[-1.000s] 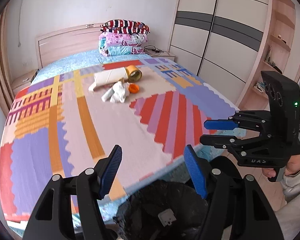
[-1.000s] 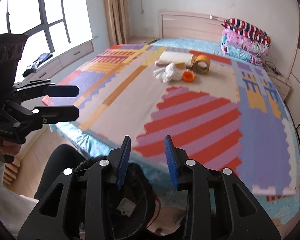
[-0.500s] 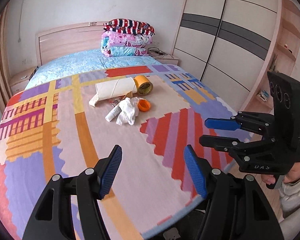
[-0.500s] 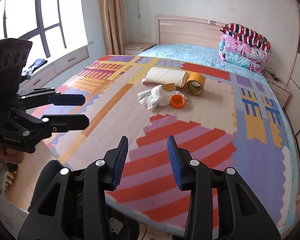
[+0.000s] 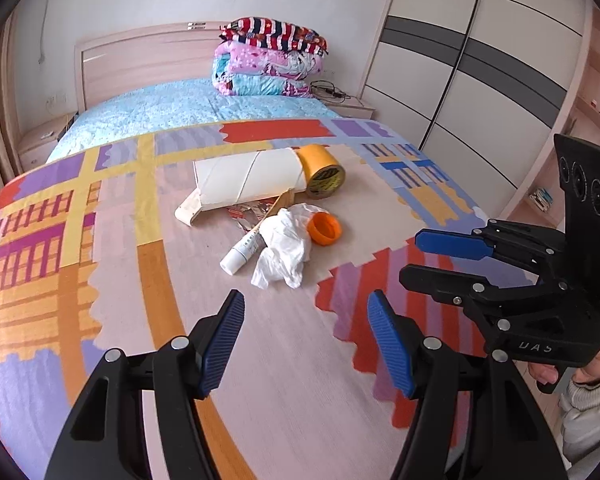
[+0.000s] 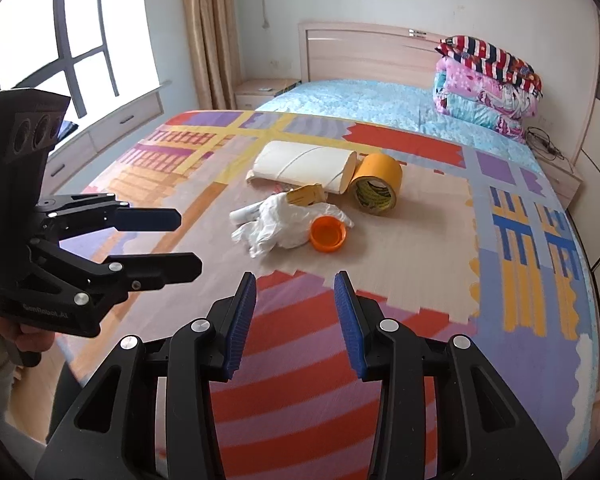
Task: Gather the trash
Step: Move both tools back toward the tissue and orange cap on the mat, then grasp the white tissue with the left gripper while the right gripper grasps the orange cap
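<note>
Both grippers now hang over the bed (image 5: 100,264), nearer the trash than a second ago. Left gripper (image 5: 306,336) and right gripper (image 6: 295,312) stand open and empty. Crumpled white plastic (image 5: 284,248) half hides a tube (image 5: 242,250) and possibly wrappers.

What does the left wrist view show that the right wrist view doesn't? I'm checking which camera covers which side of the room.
Only the left wrist view shows the wardrobe and the right hand-held gripper from the side. Only the right wrist view shows the window, the curtain and the left hand-held gripper from the side. Both show the bed with the trash pile: crumpled white bag, orange cap, yellow tape roll and folded bedding. Both grippers are open and empty.
</note>
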### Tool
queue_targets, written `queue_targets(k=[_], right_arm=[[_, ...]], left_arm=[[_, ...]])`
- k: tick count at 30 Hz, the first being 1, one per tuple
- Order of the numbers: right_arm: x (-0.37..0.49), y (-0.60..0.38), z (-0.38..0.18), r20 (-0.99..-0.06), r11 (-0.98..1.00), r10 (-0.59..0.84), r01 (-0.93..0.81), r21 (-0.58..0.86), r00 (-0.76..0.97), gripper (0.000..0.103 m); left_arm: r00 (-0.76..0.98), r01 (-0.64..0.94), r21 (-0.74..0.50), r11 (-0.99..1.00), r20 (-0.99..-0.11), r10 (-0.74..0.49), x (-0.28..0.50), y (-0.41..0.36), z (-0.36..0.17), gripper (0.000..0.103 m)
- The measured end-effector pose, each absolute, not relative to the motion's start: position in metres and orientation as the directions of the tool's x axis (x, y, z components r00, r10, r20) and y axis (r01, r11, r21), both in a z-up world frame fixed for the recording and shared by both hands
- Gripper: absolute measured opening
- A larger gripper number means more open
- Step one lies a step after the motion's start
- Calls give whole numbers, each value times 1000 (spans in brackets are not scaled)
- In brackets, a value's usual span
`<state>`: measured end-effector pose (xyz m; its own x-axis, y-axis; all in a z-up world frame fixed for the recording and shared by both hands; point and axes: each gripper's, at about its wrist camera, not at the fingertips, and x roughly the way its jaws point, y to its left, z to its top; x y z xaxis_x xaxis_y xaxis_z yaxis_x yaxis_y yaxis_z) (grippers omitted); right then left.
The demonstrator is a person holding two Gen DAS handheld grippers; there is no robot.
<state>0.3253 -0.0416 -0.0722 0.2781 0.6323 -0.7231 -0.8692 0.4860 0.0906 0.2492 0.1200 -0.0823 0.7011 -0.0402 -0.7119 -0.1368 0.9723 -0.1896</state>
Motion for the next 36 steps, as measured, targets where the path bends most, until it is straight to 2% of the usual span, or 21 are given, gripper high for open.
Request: queue_targets(k=[9,17,22,24,28,29,31,36], right_arm=[[351,-20,-89,-745,503,614,-857,115,261,40],[368,-4,-102,-761,517,599,-847,128,250,40],[372,2,-106,-767,521,588,-846,114,258,40],[373,5,-107,-769,523,584,-845,112,259,40],[375,9,-110,-777,524,575,-844,110,256,40],[375,9,-111,-779,524,572,-845,107,257,39],[373,9,-112,-778,520,571,-849,94,263,30],[367,3,-108,-775,514,574,-853,90,265,29]], left_arm=[[678,-148,-212,966,-733,-57,278,132,-102,60],[653,-152,-216,964,-754,-66,298,136,-116,47],[657,-156,-217,964,-751,-63,303,139,-117,43],[658,-160,-211,964,-751,-56,306,140,-118,37],[656,-165,-234,958,-751,-71,311,145,-119,17],[657,-166,-236,957,-751,-71,311,145,-119,15],[657,-166,-227,960,-751,-64,310,144,-119,12],[670,-175,-222,959,-741,-49,304,142,-114,10]])
